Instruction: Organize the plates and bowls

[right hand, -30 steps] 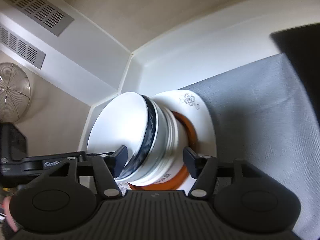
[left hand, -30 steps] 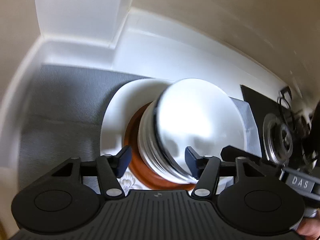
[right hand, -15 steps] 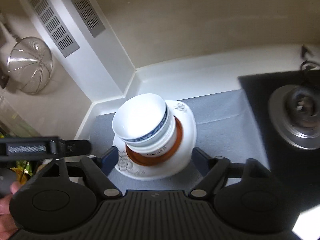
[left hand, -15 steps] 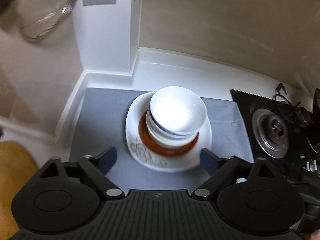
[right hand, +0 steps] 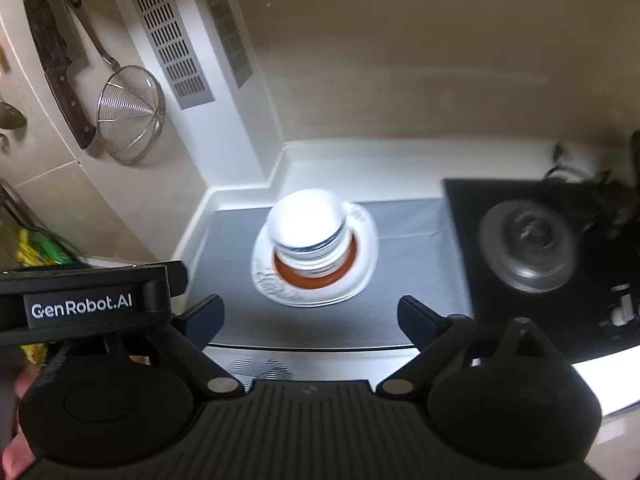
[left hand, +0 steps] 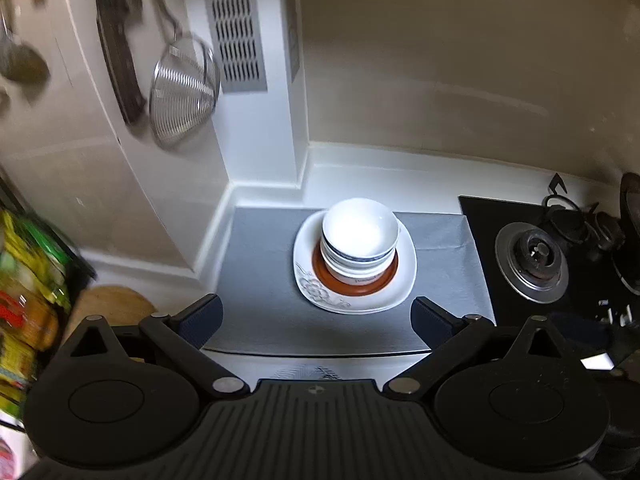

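A stack of white bowls (left hand: 360, 236), the top one with a blue rim band, stands on a brown plate (left hand: 352, 283). That plate lies on a white square plate with a grey flower pattern (left hand: 316, 294). The whole stack sits on a grey mat (left hand: 260, 280) on the counter. It also shows, blurred, in the right wrist view (right hand: 308, 228). My left gripper (left hand: 316, 318) is open and empty, well back from the stack and above it. My right gripper (right hand: 310, 316) is open and empty, also drawn back. The left gripper's body (right hand: 84, 306) shows in the right wrist view.
A black gas hob with a burner (left hand: 532, 256) lies right of the mat. A white wall column with vents (left hand: 236, 40) stands behind. A wire strainer (left hand: 182, 94) and a cleaver (right hand: 60, 64) hang on the left wall. Colourful packets (left hand: 28, 292) sit at far left.
Both grippers have opened wide and pulled back and up from the bowl stack, which stays on the plates. The view has widened to take in the wall and hob.
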Demonstrator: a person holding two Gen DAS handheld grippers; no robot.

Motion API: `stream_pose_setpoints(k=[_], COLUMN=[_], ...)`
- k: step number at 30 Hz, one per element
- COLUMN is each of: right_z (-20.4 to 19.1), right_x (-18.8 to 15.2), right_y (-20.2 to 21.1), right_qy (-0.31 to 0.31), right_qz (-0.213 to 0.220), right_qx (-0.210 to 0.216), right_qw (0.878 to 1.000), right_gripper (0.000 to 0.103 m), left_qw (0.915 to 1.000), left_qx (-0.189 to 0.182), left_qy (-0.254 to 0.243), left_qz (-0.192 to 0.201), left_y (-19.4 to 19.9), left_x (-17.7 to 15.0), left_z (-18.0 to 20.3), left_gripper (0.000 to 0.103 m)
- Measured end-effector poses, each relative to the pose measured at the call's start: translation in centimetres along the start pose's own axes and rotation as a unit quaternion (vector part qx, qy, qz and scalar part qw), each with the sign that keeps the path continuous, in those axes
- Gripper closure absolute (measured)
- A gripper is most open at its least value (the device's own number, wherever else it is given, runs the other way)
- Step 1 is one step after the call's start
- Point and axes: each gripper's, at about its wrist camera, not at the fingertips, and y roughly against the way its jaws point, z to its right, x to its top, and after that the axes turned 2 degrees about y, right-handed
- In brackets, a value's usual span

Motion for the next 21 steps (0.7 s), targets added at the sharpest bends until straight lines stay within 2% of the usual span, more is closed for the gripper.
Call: stream_pose_setpoints(k=[4,8,14,21], right_z=[-0.7,-1.0,-0.8,-1.0], right_x=[0.4,0.6,0.7,0.5], right_y=[1.7,2.8,2.9,2.4], right_qy=[0.006,0.003,-0.005,-0.005], right_qz=[0.011,0.014,0.009,-0.002], right_qx=[-0.005,-0.01,-0.007,-0.01], right_qw=[1.0,1.0,1.0,1.0], right_gripper=[0.004,0.004,0.002,0.002], left_qw=[0.9998,0.9997,0.999,0.999], left_qx=[0.016,0.024,0.04,0.042], left_qy=[-0.006,-0.003,-0.018,-0.018], left_qz=[0.01,0.004,0.012,0.004], left_y=[1.6,2.4,2.8,2.5], left_x=[0.4,0.8,0.7,0.6], left_z=[0.6,0.6,1.2,1.2], left_gripper=[0.0,0.0,0.0,0.0])
